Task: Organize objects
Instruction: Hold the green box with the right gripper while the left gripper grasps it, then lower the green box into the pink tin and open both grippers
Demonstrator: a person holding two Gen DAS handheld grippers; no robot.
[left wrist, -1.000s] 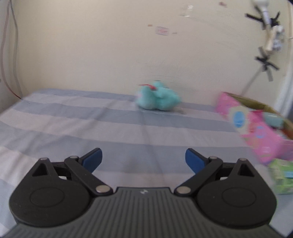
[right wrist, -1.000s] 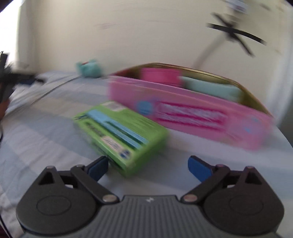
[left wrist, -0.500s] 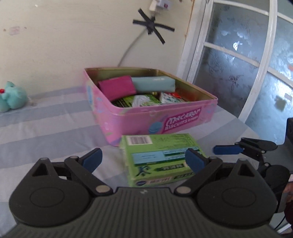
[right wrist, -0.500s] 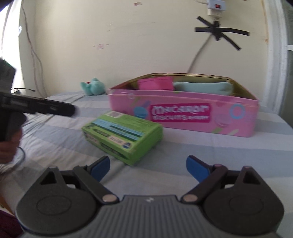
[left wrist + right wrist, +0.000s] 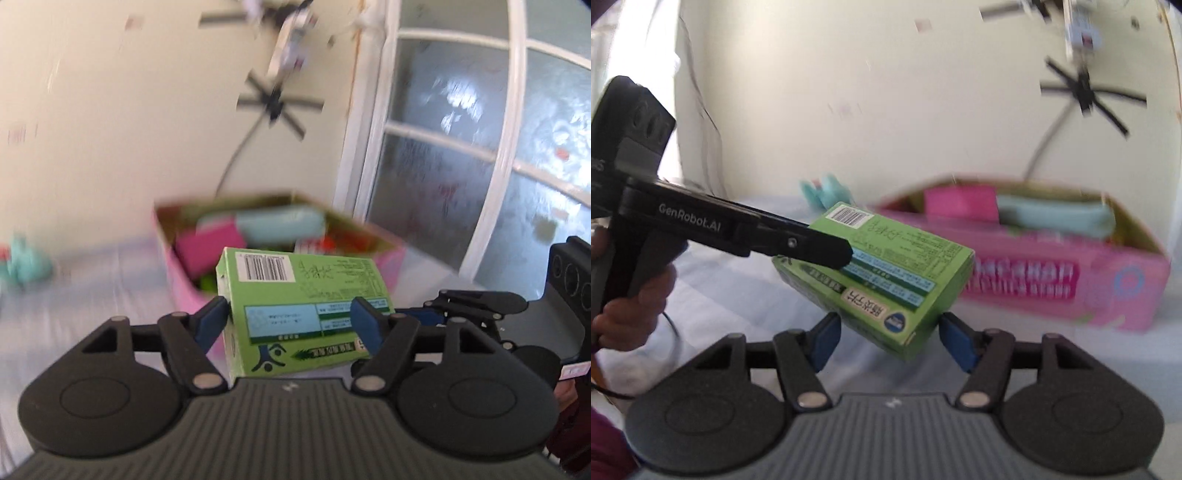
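A green box (image 5: 295,295) hangs tilted above the striped bed (image 5: 720,288), barcode end away from me. My left gripper (image 5: 288,323) is closing on its near end, and both blue pads touch its sides. My right gripper (image 5: 890,341) is closing too, with the box's lower corner (image 5: 908,332) squeezed between its pads. In the right wrist view the left gripper (image 5: 842,254) reaches in from the left along the box's side. Behind the box stands the open pink biscuit tin (image 5: 1108,295), which holds a pink pouch (image 5: 960,203) and a pale blue one (image 5: 1052,218).
A teal plush toy (image 5: 827,192) lies by the wall at the back of the bed. A frosted glass door (image 5: 480,147) stands right of the tin (image 5: 181,280). A cable taped to the wall hangs above the tin. A person's hand (image 5: 631,310) grips the left handle.
The left gripper swung from the plush toy over to the green box. Both grippers have narrowed onto the box, and it has come up off the bed, tilted.
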